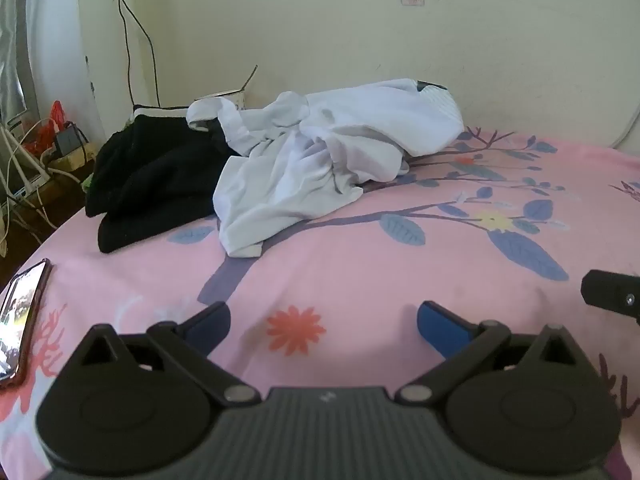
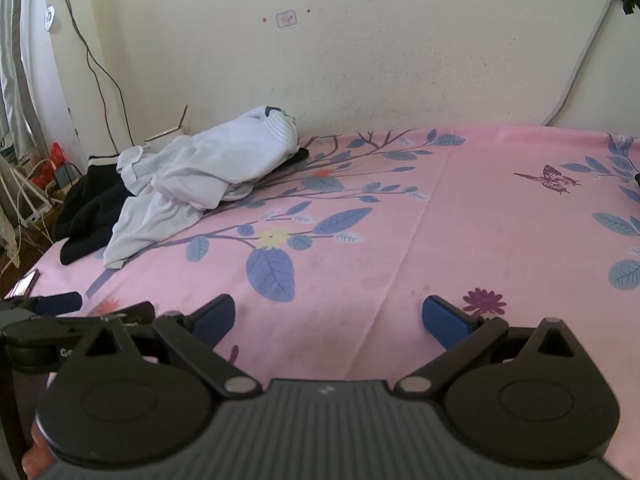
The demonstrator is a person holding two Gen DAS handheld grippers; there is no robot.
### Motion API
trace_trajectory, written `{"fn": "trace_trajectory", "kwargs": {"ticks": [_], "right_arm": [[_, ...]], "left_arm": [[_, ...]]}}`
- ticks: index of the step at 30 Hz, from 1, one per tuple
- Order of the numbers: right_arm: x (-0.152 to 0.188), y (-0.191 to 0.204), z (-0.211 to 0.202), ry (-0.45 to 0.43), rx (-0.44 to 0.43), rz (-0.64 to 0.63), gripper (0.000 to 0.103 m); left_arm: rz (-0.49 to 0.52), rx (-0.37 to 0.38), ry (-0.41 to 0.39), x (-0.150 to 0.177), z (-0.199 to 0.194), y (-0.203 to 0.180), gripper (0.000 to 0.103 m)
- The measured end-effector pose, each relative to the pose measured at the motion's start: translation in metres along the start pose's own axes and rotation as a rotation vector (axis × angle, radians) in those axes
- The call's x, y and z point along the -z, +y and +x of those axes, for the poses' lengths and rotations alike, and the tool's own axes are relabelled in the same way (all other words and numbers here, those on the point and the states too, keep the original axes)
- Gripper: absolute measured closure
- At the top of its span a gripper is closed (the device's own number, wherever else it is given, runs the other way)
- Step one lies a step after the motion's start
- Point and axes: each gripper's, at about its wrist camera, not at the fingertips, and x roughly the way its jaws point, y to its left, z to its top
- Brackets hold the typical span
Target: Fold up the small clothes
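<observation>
A crumpled white garment (image 1: 320, 152) (image 2: 196, 176) lies in a heap at the far side of the pink flowered bed sheet (image 1: 360, 264) (image 2: 460, 220). A black garment (image 1: 156, 176) (image 2: 90, 212) lies bunched to its left, partly under it. My left gripper (image 1: 324, 322) stands open over bare sheet, well short of the clothes, with nothing between its blue pads. My right gripper (image 2: 330, 318) is open too, empty, farther right over the sheet. The left gripper's fingers (image 2: 60, 302) show at the left edge of the right wrist view.
A phone (image 1: 20, 320) (image 2: 24, 284) lies at the bed's left edge. Cables, a router and a power strip (image 1: 36, 152) crowd the floor to the left. A cream wall (image 1: 360, 40) stands behind the bed, a cup (image 1: 228, 98) against it.
</observation>
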Motion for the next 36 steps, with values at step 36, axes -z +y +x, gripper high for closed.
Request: {"fn": "trace_trajectory", "kwargs": {"ticks": [36], "right_arm": [[0.012, -0.01, -0.024, -0.038, 0.055, 0.019, 0.006]], "left_arm": [[0.036, 0.054, -0.104, 0.005, -0.017, -0.009, 0.0]]}}
